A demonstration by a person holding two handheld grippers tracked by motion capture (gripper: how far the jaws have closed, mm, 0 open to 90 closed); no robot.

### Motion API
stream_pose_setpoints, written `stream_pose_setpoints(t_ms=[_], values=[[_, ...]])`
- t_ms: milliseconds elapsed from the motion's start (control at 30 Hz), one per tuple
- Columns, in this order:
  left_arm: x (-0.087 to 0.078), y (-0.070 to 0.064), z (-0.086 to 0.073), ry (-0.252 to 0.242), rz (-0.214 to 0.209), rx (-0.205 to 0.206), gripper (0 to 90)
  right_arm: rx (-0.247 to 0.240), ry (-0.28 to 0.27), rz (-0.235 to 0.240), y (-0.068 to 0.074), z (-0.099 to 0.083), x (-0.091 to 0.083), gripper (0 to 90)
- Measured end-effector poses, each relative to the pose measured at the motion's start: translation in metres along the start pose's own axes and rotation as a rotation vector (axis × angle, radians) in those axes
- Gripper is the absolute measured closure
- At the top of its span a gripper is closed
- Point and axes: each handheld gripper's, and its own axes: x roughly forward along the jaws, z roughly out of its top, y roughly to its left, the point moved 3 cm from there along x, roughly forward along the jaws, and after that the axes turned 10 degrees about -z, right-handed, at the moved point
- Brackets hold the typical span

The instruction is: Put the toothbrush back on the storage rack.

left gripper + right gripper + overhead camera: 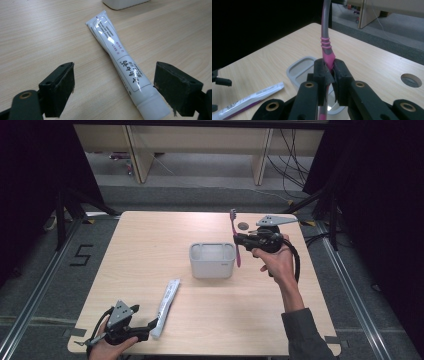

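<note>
A pink and grey toothbrush [234, 237] stands nearly upright, brush head up, beside the right rim of a grey rectangular cup [212, 260] in the middle of the table. My right gripper [241, 240] is shut on the toothbrush [327, 53] at mid-handle, above the cup [298, 70]. A white toothpaste tube [165, 306] lies flat near the front left. My left gripper [150, 325] is open at the tube's cap end; in the left gripper view the tube [122, 65] lies between the spread jaws, untouched.
A round cable hole [243, 225] is in the table's far right part. The wooden table [150, 245] has black curtains on both sides and desk legs with cables behind it. The toothpaste tube [249, 98] also lies left of the cup in the right gripper view.
</note>
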Motion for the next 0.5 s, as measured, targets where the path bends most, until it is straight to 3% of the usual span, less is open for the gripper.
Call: stream_pose_setpoints(t_ms=[33, 100, 133, 167, 200, 233, 267, 300, 333, 367, 400, 500], values=[[0.0, -0.001, 0.0, -0.006, 0.0, -0.005, 16.2, 0.024, -0.001, 0.003, 0.001, 0.001, 0.001, 82.3], [0.0, 0.0, 0.0, -0.002, 0.0, -0.002, 16.2, 0.0, -0.012, -0.003, -0.002, 0.003, 0.003, 82.3], [0.0, 0.0, 0.0, 0.002, 0.0, -0.001, 16.2, 0.038, -0.001, 0.003, 0.0, 0.005, 0.006, 82.3], [0.0, 0.0, 0.0, 0.0, 0.0, -0.001, 16.2, 0.012, -0.013, -0.003, -0.002, 0.005, 0.009, 82.3], [0.0, 0.0, 0.0, -0.005, 0.0, -0.003, 16.2, 0.03, -0.002, -0.008, -0.002, 0.006, 0.009, 82.3], [0.001, 0.0, 0.0, -0.01, -0.007, -0.004, 16.2, 0.017, -0.01, -0.013, -0.003, 0.006, 0.011, 82.4], [0.001, 0.0, 0.0, -0.012, -0.006, -0.005, 16.2, 0.044, 0.006, -0.012, -0.002, 0.007, 0.011, 82.3], [0.0, 0.0, 0.0, -0.008, -0.004, -0.004, 16.2, 0.011, -0.016, -0.015, -0.005, 0.008, 0.014, 82.3], [0.0, 0.0, 0.0, -0.008, -0.004, -0.004, 16.2, 0.033, -0.009, -0.014, -0.004, 0.008, 0.016, 82.3], [0.0, 0.0, 0.0, -0.009, -0.006, -0.004, 16.2, 0.005, -0.016, -0.031, -0.007, 0.009, 0.018, 82.3], [0.001, 0.0, 0.0, -0.011, -0.006, -0.004, 16.2, 0.03, -0.002, -0.03, -0.005, 0.01, 0.018, 82.3], [0.001, -0.001, 0.0, -0.007, -0.002, -0.005, 16.2, 0.014, -0.018, -0.036, -0.008, 0.012, 0.022, 82.3]])
